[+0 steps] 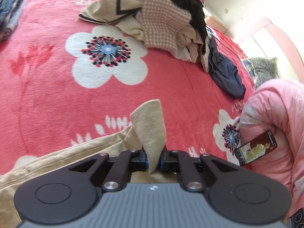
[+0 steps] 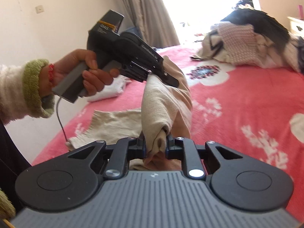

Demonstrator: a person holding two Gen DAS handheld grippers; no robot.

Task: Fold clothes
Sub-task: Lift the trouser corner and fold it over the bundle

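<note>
Black grippers, silver screws; fuzzy white sleeve (image 2: 11, 93), green cuff (image 2: 33, 87), red bracelet (image 2: 51, 74).

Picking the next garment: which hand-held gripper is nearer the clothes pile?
Left. The left hand-held gripper is between the right hand-held gripper and the clothes pile.

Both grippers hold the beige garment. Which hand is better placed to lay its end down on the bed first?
Probably the left gripper: it pinches one thin corner of the beige garment over bare bedspread. The right gripper grips a thick bunched fold.
</note>
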